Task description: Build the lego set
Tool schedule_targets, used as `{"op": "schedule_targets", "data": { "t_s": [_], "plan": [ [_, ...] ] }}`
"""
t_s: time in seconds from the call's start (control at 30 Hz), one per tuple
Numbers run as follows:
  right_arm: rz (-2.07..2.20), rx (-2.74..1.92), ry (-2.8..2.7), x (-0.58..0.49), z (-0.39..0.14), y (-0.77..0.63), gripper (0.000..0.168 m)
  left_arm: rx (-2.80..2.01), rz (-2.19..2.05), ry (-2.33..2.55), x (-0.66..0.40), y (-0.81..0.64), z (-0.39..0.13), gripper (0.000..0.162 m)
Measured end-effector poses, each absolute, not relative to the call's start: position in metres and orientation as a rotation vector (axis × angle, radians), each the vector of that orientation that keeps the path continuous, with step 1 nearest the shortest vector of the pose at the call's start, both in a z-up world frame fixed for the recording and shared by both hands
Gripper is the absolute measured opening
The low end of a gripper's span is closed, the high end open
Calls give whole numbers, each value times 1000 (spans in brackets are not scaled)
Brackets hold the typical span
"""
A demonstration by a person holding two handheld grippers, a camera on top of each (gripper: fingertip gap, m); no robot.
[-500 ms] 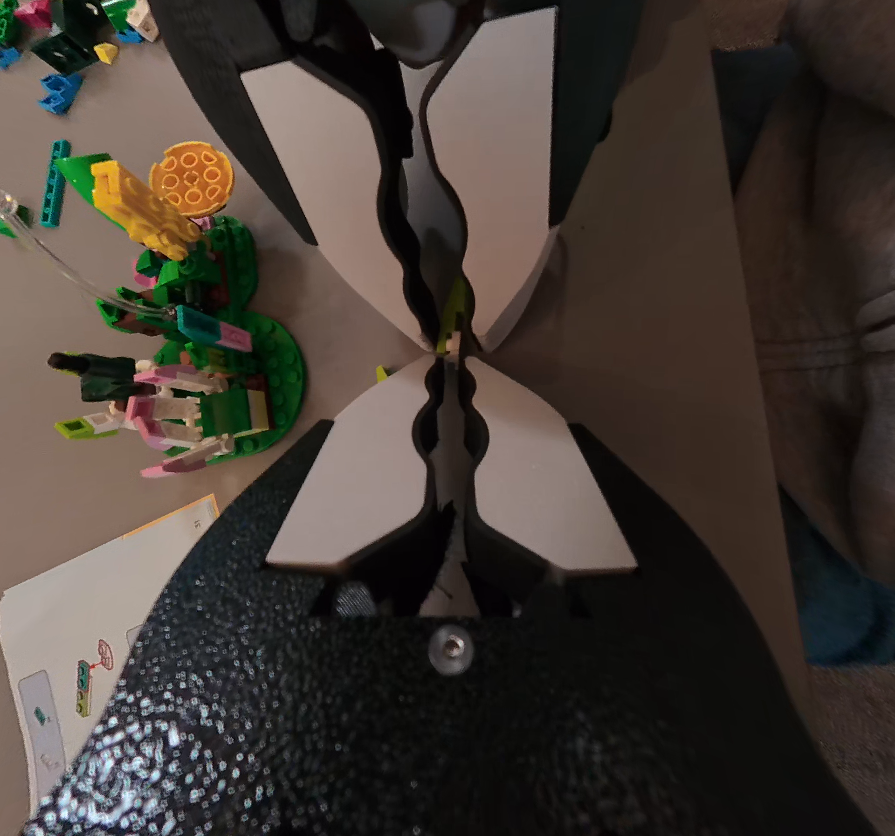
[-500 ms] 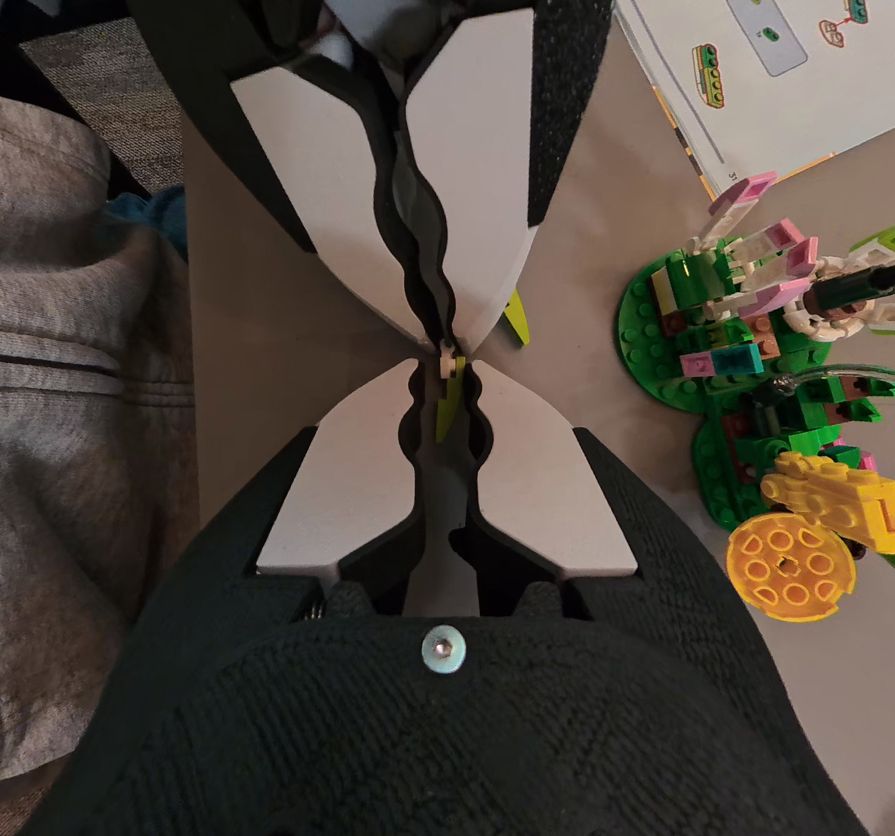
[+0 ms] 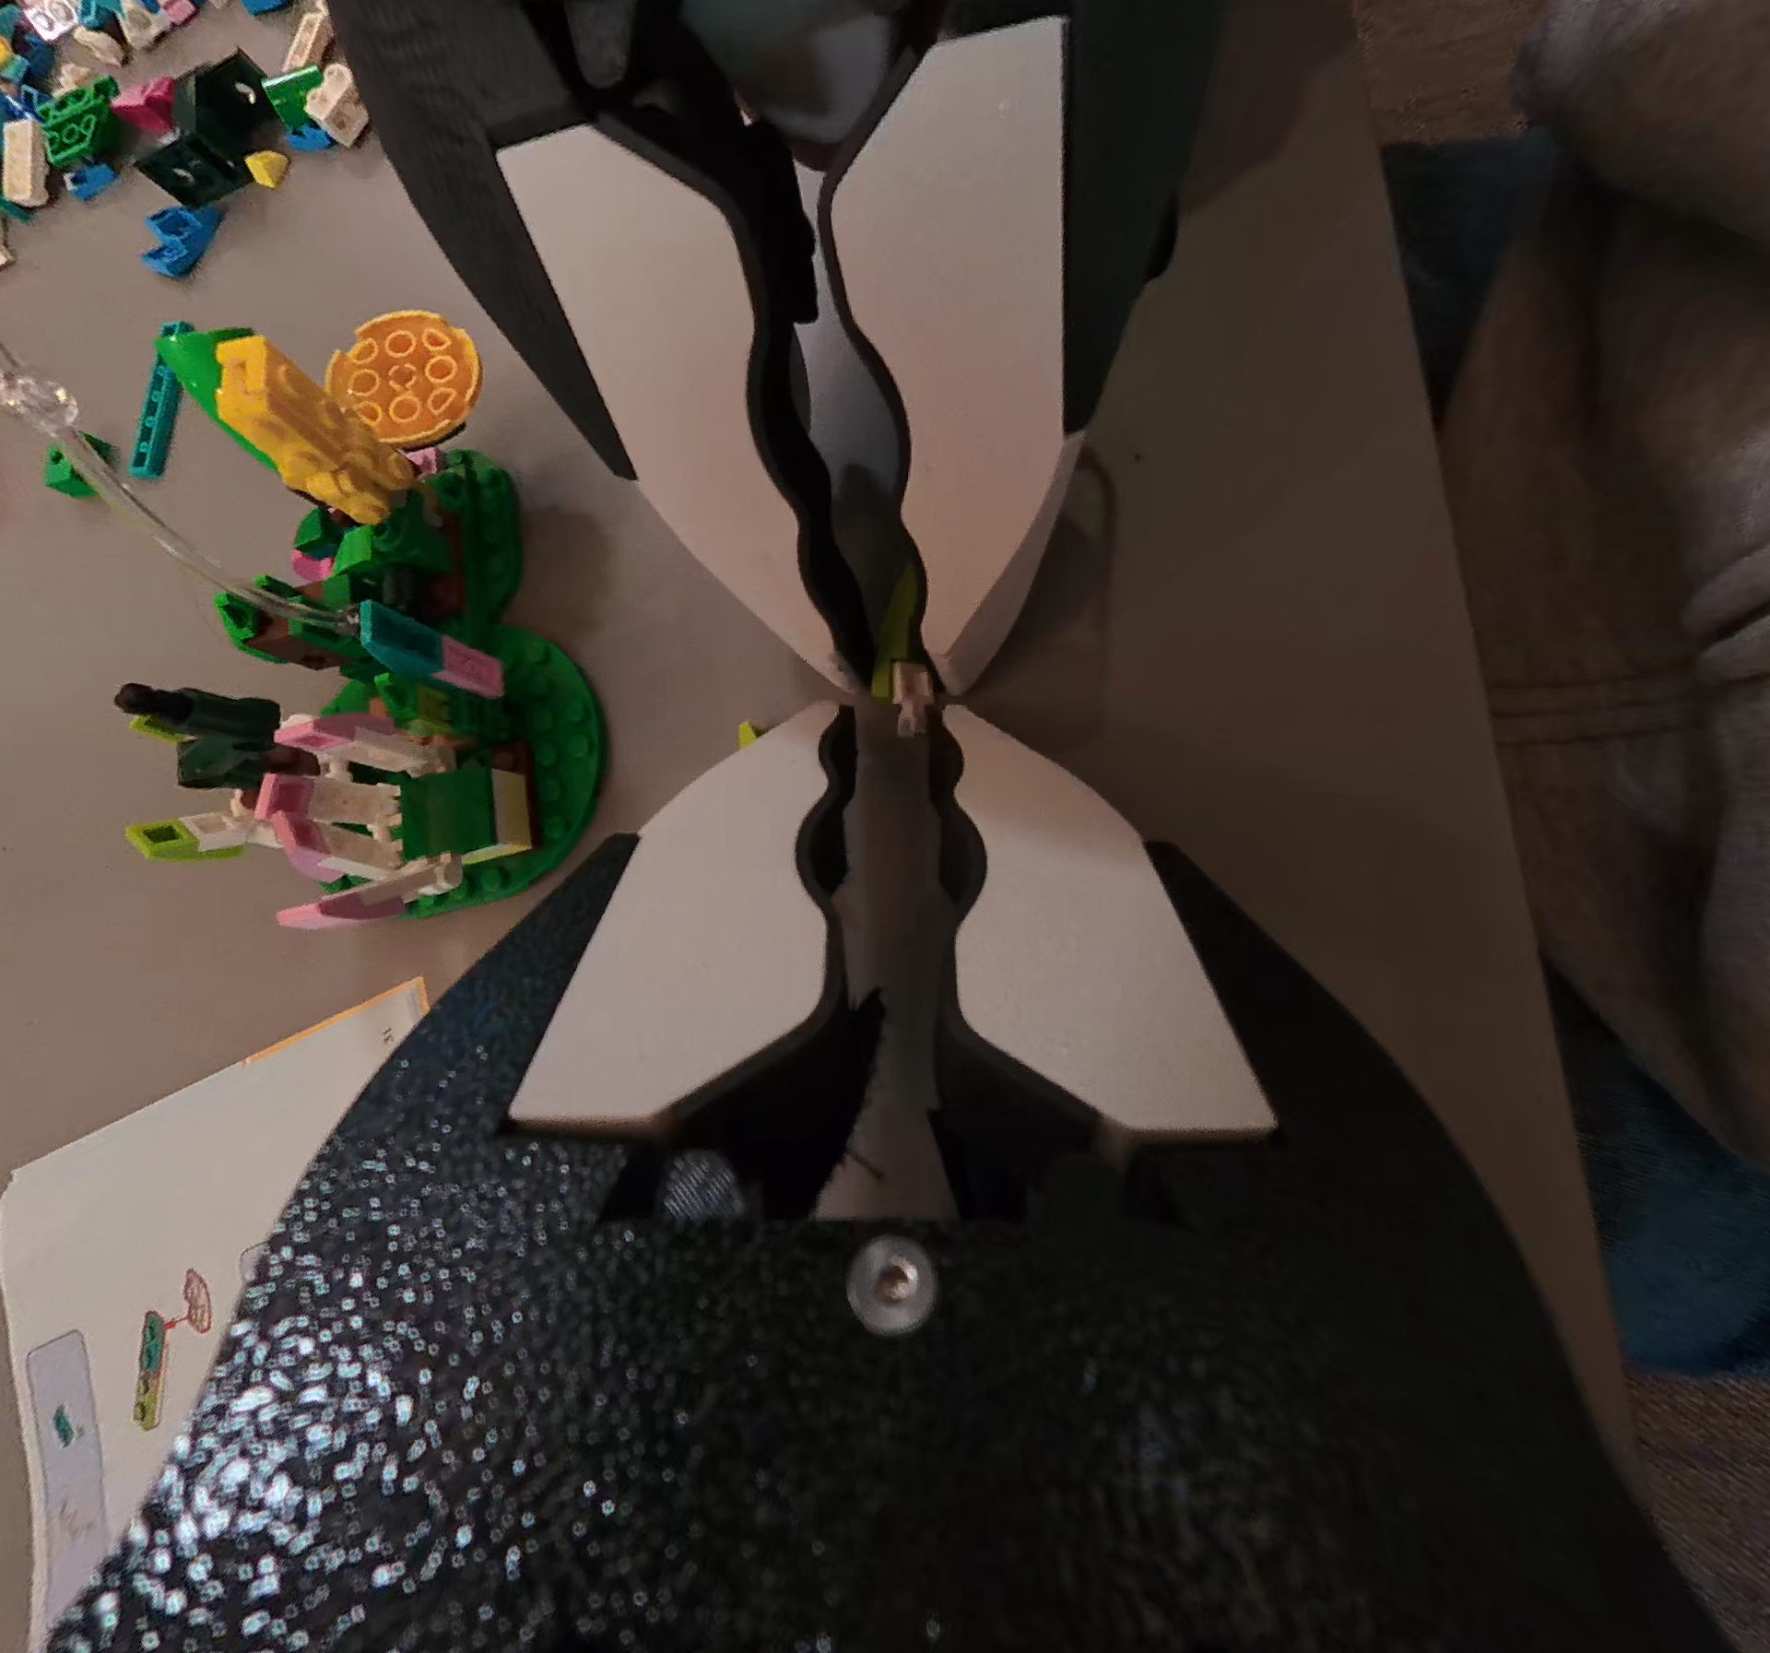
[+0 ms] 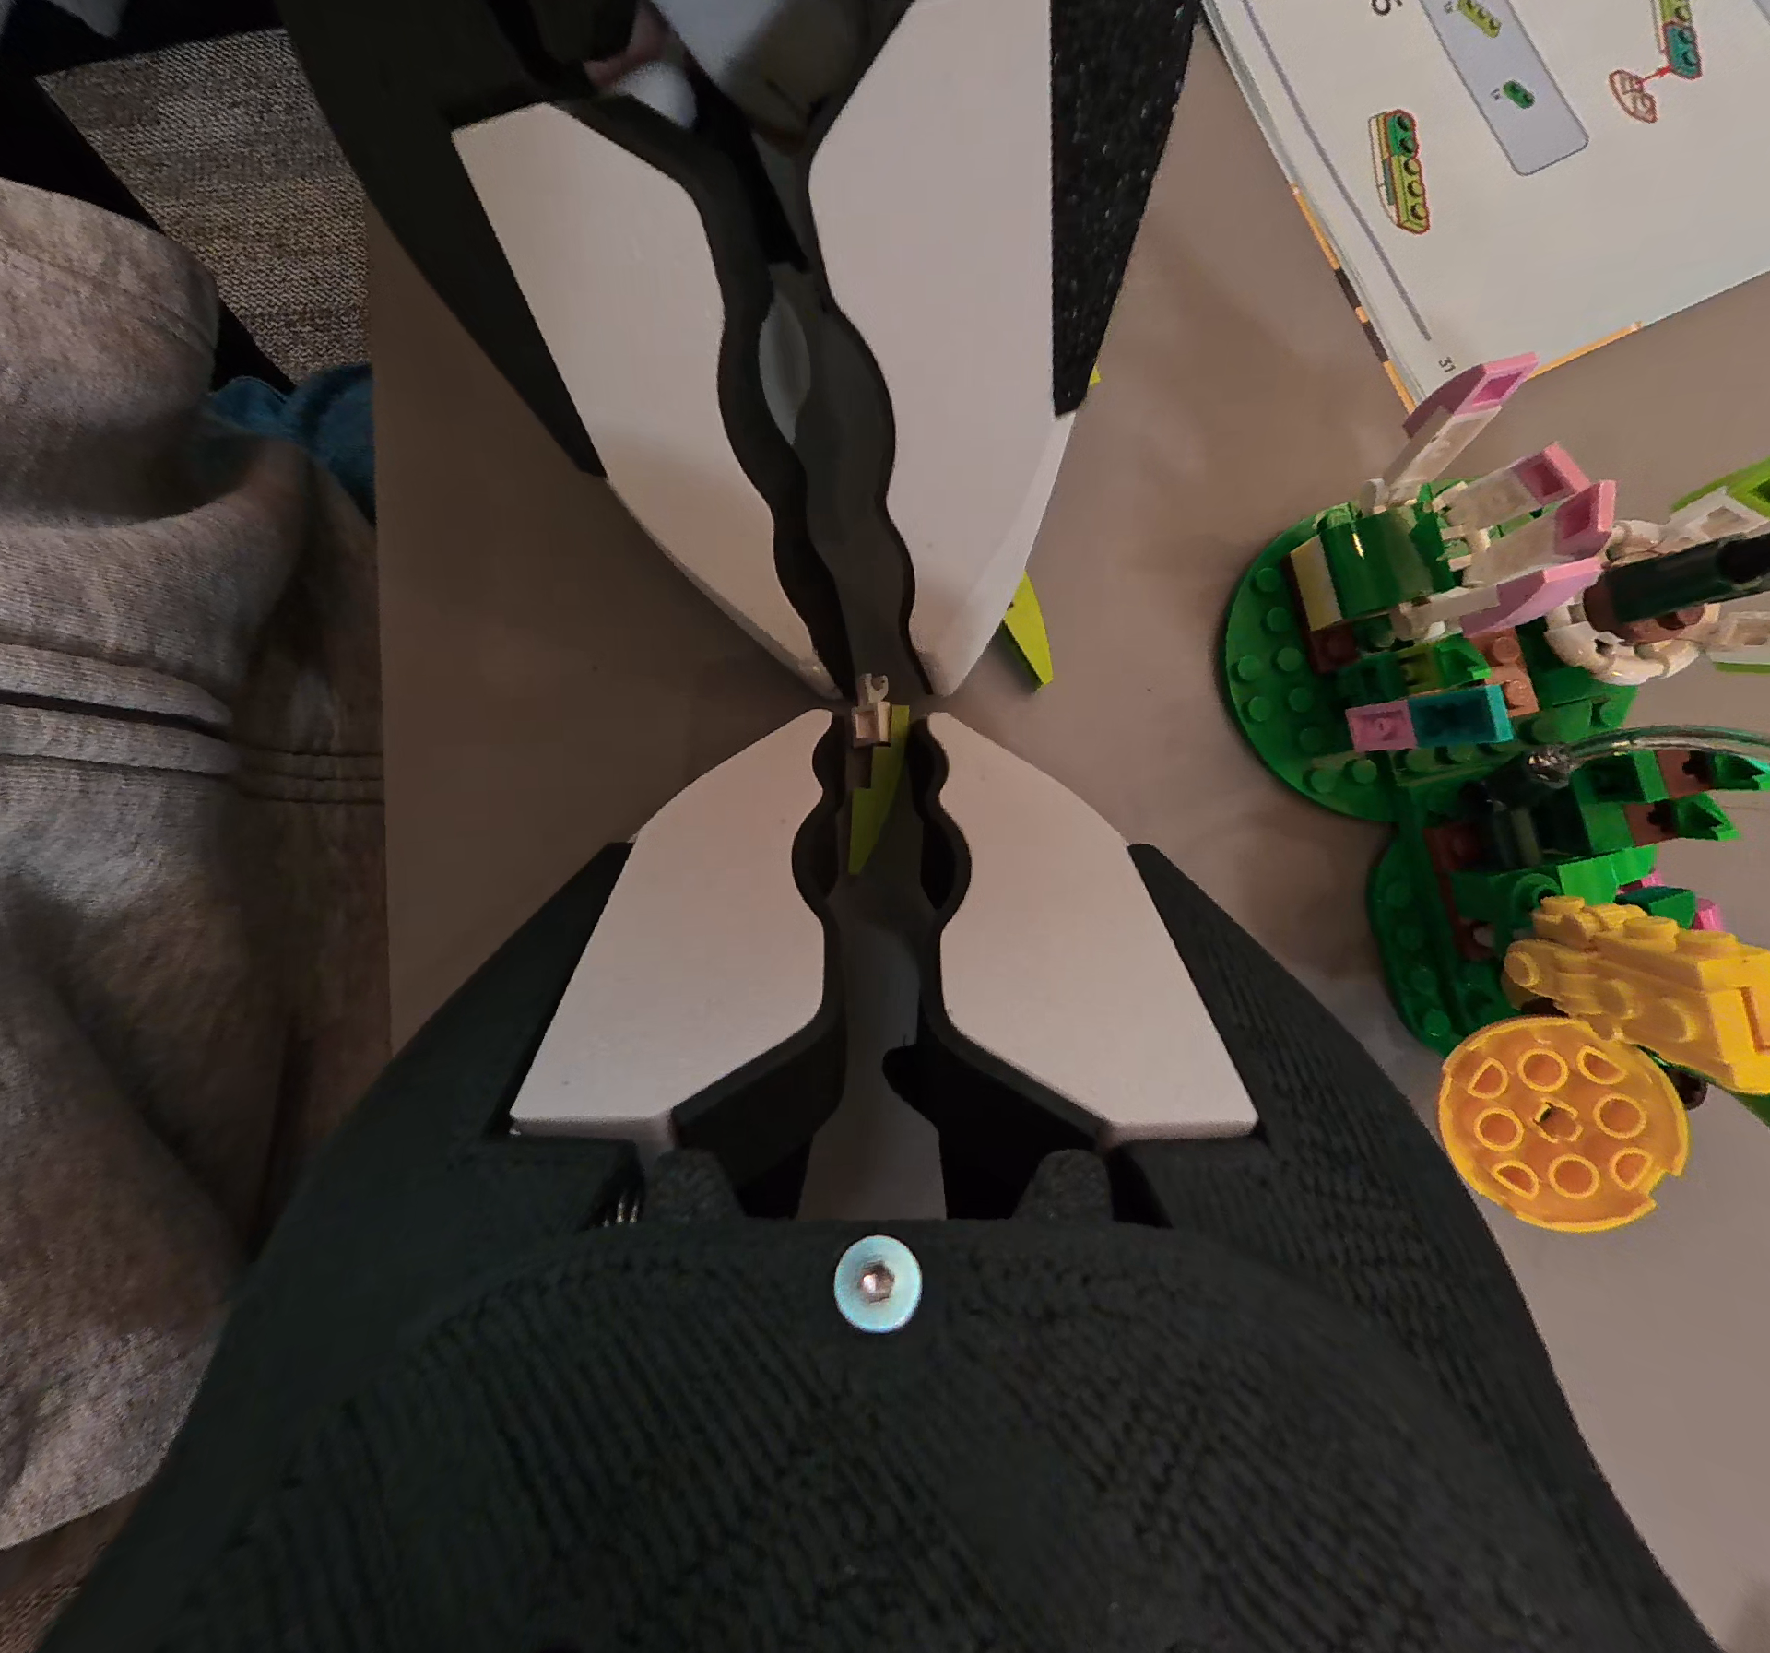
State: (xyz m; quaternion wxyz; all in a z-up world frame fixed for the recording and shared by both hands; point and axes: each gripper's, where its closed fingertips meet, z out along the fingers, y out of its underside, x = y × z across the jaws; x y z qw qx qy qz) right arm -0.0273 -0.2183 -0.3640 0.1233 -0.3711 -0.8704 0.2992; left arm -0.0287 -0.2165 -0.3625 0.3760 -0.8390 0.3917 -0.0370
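- Two hand-held grippers are seen meeting tip to tip above a beige table, each viewed from the other's side.
- A part-built lego model on round green plates is set on the table, left of the tips in the left wrist view and right of them in the right wrist view.
- An open instruction booklet is laid near the model.
- A heap of loose bricks is spread farther off.
- The right gripper is clamped on a lime leaf piece.
- The left gripper is closed around a small white clip piece, which is touching the leaf's end.
- A second lime leaf is left on the table beside the tips.
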Motion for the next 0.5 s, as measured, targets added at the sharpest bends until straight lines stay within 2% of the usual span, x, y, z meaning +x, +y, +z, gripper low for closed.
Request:
{"op": "schedule_targets", "data": {
  "t_s": [0.17, 0.5],
  "plan": [
    [834, -1073, -2519, -29, -364, -214, 14, -2162, -121, 991, -27, -218, -364, 4],
    [820, -1107, -2477, -22, -363, -207, 15, -2017, 110, 1107, -25, -218, -363, 2]
  ]
}}
